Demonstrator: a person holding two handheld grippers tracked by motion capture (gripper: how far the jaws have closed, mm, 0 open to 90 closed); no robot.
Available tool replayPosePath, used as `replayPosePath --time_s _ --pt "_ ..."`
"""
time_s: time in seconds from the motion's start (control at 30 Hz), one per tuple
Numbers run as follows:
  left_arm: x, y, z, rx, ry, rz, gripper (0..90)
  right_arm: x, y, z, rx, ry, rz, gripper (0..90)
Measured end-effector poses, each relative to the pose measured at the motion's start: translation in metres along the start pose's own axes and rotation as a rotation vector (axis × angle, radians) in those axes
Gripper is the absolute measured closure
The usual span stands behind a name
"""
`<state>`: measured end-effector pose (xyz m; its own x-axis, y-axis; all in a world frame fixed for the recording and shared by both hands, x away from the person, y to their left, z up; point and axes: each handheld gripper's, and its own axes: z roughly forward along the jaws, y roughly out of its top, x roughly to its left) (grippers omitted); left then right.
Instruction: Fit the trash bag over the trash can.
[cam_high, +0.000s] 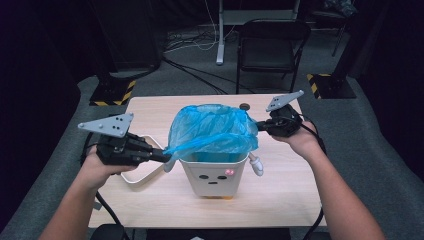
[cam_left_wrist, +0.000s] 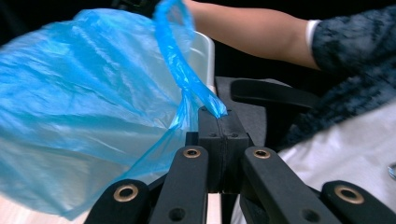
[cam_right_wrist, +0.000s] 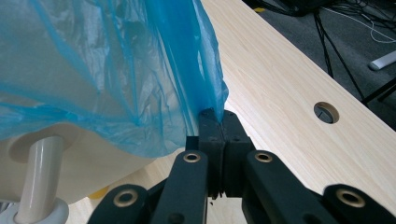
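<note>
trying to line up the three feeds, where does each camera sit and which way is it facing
High view: above the person's side, looking forward and down at the table; both forearms, left gripper and right gripper show.
Left gripper view: rides the left gripper, looking along shut jaws at the blue bag; the other forearm shows beyond.
Right gripper view: rides the right gripper, looking along shut jaws across the table.
All three share the blue bag on the white bin.
</note>
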<state>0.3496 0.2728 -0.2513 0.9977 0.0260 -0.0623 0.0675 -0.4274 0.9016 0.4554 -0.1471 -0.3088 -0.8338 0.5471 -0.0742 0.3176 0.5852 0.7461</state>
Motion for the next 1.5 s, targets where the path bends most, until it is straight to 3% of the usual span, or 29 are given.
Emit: replayPosePath --time_s 0.23,0.37,0.47,0.63,0.77,0.97,1.13,1.27,1.37,1.5 --pt "-0.004 -0.019 0.015 0.029 -0.016 -0.021 89.4 -0.001 -0.001 0.0 -0.009 0.006 0.008 88.9" --pt "0.001 -0.025 0.019 0.026 -0.013 -0.038 89.4 -0.002 -0.002 -0.006 -0.04 0.031 0.03 75.6" --pt "0.003 -0.027 0.021 0.028 -0.014 -0.043 89.4 -0.002 -0.004 -0.018 -0.083 0.042 0.046 64.8" --pt "0.004 -0.029 0.022 0.025 -0.014 -0.046 89.3 -0.001 -0.011 -0.048 -0.155 0.042 0.072 58.0" --pt "0.004 -0.029 0.025 0.024 -0.013 -0.05 89.3 0.012 -0.004 -0.07 -0.208 0.09 0.041 54.0" --pt "0.002 -0.028 0.024 0.026 -0.005 -0.051 89.2 0.042 0.008 -0.088 -0.223 0.18 -0.039 50.8" --pt "0.0 -0.026 0.024 0.031 -0.001 -0.045 89.1 0.064 0.018 -0.093 -0.241 0.261 -0.095 47.4" --pt "-0.001 -0.026 0.025 0.034 -0.001 -0.044 89.1 0.075 0.027 -0.089 -0.239 0.295 -0.109 45.3" --pt "-0.002 -0.027 0.026 0.031 -0.003 -0.044 89.1 0.08 0.03 -0.082 -0.219 0.303 -0.123 49.6" --pt "-0.005 -0.027 0.024 0.03 -0.01 -0.039 89.1 0.086 0.026 -0.081 -0.212 0.332 -0.171 76.8"
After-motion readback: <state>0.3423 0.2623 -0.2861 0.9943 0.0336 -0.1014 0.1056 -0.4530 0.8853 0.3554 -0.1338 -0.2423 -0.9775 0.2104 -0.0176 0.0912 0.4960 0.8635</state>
